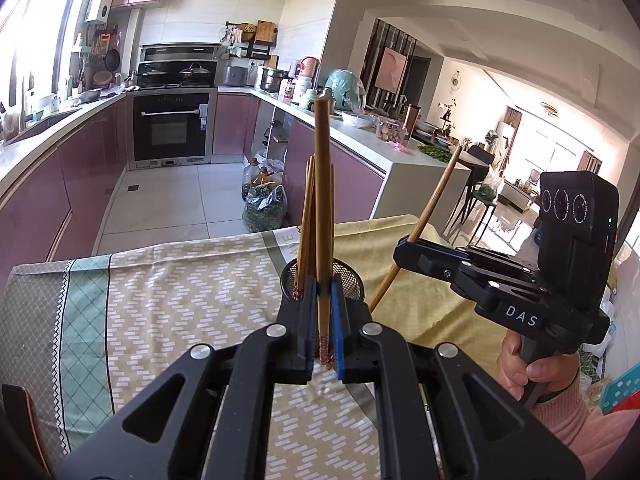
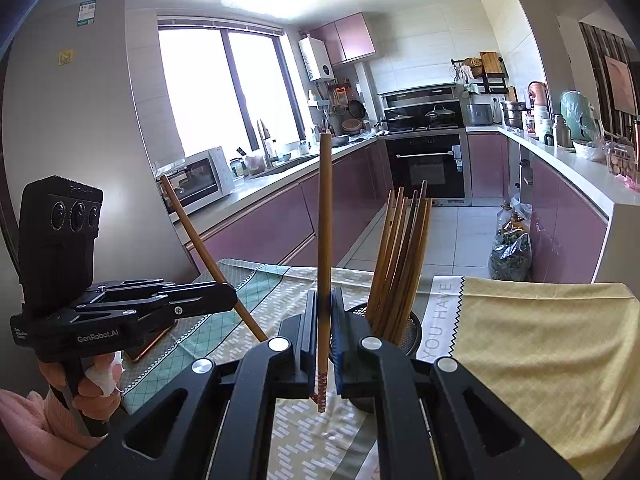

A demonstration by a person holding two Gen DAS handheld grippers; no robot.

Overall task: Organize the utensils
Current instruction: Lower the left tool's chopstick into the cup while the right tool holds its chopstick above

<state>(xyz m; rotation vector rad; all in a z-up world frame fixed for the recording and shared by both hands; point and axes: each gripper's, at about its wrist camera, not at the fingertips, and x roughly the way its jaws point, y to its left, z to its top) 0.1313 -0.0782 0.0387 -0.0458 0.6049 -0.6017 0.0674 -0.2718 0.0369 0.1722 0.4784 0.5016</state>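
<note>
Between closed jaws, chopstick (image 1: 322,216) upright, vertical

Both grippers (image 1: 322,320) (image 2: 325,336) clamped, side by side

I read "DAS" on the right gripper (image 1: 408,246), and "GenRobot.AI" on the left gripper (image 2: 230,300). The tablecloth (image 2: 438,312) carries "YOU HAVE". The label on the fridge (image 2: 86,12) is too small to read.
</note>
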